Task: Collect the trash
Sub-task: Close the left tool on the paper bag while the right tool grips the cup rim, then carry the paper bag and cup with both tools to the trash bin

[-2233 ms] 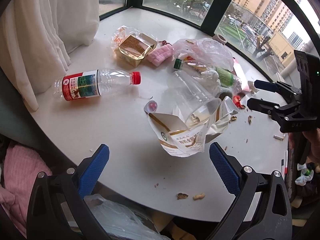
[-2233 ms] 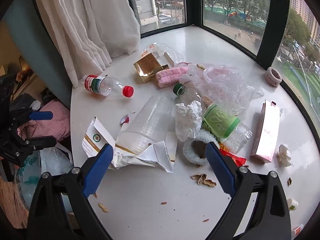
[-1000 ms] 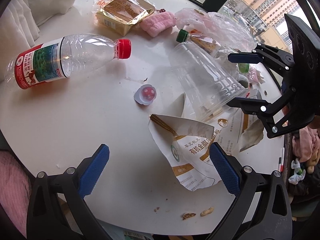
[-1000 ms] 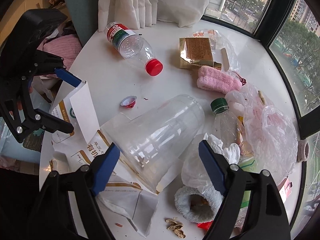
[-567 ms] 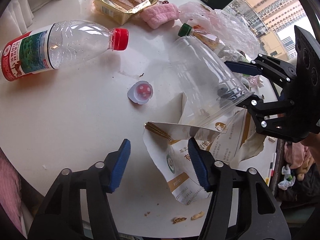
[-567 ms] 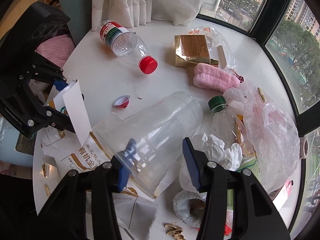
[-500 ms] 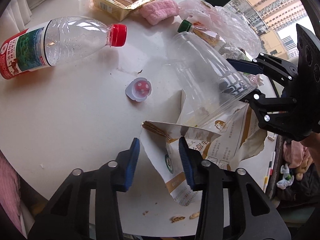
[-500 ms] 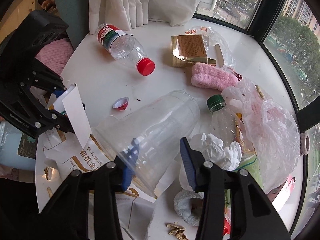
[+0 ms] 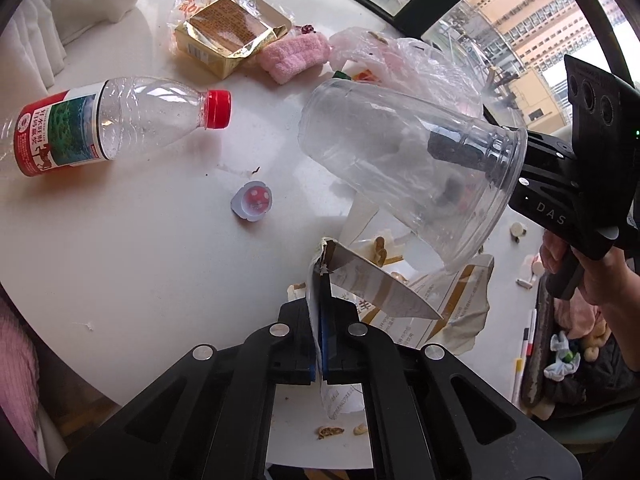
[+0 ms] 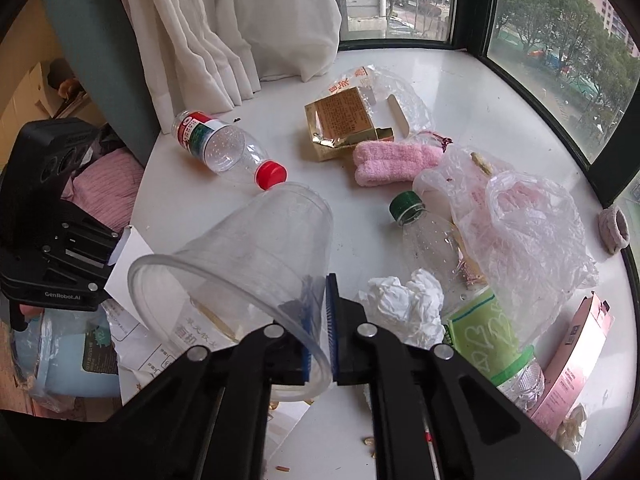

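**Both grippers pinching trash, cup and paper bag coming off the table**

Left gripper (image 9: 320,320) is closing fully on the torn edge of the paper bag (image 9: 384,284), jaws nearly touching with only the paper sheet between them; bag is hanging lower centre of the left wrist view, its printed body trailing to the lower right. Right gripper (image 10: 320,320) is clamping the rim wall of the clear plastic cup (image 10: 248,264), one finger inside the cup and one outside, narrow gap; cup is tilting up and left in the centre of the right wrist view, apparently clear of the table (image 9: 120,240).

Doing it well, as a judgement: thin cup wall is flexing easily, so keeping the pinch deep on the rim and moving smoothly is advisable; the bag is held by a torn flap only, so lifting slowly avoids ripping. A bin is not identifiable.

Left wrist view only: small red-and-white lid (image 9: 252,202) mid frame, peanut shells (image 9: 340,431) at the bottom edge, the person's hand (image 9: 576,264) on the right handle. Right wrist view only: green-capped bottle (image 10: 452,264) centre right, crumpled tissue (image 10: 404,300), pink carton (image 10: 576,352) lower right. Both are showing the red-capped bottle (image 9: 116,124), gold box (image 9: 228,40), pink cloth roll (image 9: 294,56) and thin plastic bag (image 10: 520,236), all waiting on the table.
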Motion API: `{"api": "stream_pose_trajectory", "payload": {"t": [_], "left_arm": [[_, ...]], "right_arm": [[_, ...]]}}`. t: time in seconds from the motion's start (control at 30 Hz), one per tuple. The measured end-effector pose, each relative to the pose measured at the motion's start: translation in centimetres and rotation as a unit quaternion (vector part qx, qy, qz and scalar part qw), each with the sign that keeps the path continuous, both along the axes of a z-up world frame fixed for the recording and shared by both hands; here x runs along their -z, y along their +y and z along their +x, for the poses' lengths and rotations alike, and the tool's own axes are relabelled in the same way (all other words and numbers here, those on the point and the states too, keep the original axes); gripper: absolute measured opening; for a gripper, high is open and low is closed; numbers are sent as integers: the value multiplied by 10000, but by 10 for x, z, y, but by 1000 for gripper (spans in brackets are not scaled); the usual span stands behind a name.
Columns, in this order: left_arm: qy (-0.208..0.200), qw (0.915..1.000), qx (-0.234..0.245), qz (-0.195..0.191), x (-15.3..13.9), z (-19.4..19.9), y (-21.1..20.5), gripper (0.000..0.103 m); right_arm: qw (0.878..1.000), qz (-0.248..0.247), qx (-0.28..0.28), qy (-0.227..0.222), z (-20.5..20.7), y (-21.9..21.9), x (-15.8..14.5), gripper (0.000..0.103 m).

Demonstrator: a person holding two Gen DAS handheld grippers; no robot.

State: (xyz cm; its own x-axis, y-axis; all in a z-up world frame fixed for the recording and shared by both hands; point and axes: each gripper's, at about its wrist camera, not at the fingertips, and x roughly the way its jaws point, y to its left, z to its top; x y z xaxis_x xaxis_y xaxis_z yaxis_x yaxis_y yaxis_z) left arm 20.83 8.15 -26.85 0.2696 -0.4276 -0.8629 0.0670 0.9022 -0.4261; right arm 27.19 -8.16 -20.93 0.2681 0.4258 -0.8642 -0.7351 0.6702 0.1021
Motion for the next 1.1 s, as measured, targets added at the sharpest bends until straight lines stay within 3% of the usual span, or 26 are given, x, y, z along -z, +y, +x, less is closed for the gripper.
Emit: {"api": "stream_pose_trajectory", "payload": {"t": [0.67, 1.1], "left_arm": [[-757, 9968, -216, 98, -91, -64, 17, 0], [-1007, 9915, -805, 191, -131, -154, 67, 0]], "right_arm": [[9933, 767, 804, -316, -55, -28, -83, 9], [9921, 1180, 311, -277, -129, 26, -117, 9]]}}
